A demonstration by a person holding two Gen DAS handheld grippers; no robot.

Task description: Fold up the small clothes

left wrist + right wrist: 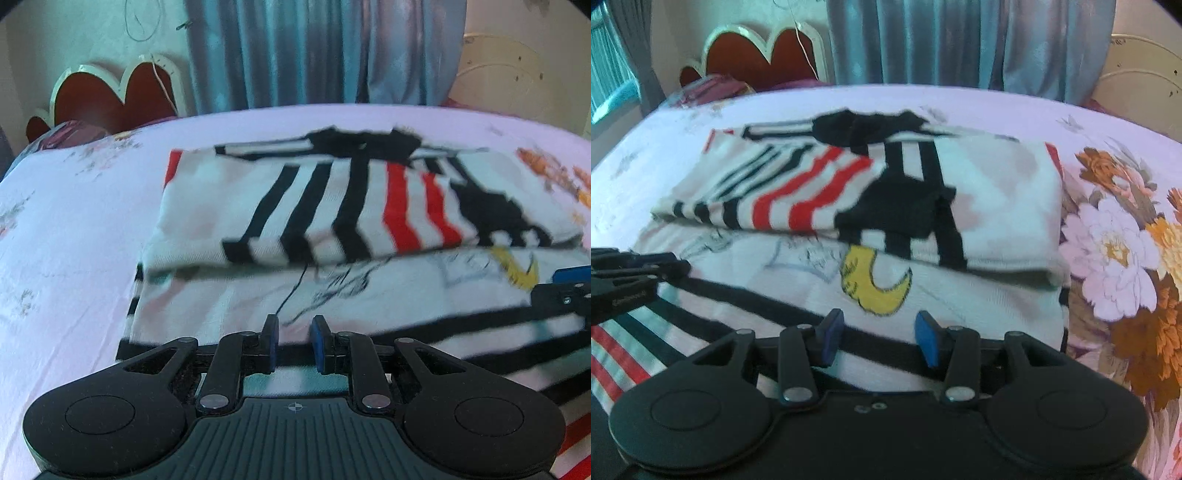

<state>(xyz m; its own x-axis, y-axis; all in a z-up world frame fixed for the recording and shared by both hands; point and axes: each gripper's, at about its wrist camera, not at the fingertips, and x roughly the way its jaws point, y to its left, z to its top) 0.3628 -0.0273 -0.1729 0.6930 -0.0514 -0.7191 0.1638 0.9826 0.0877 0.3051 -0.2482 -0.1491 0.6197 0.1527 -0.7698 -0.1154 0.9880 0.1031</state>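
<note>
A small white shirt [229, 295] with black and red stripes lies on the bed, its far part folded back toward me over the near part. It also shows in the right wrist view [997, 192], with a yellow crescent print [875, 288] on the lower layer. My left gripper [294, 332] hovers over the near left part of the shirt, its jaws a little apart and empty. My right gripper [879, 332] hovers over the near right part, jaws open and empty. Each gripper shows at the edge of the other's view.
The bed has a pale pink sheet [74, 229] with a large flower print [1115, 251] to the right of the shirt. A red headboard [110, 96] and blue curtains [314, 51] stand behind the bed.
</note>
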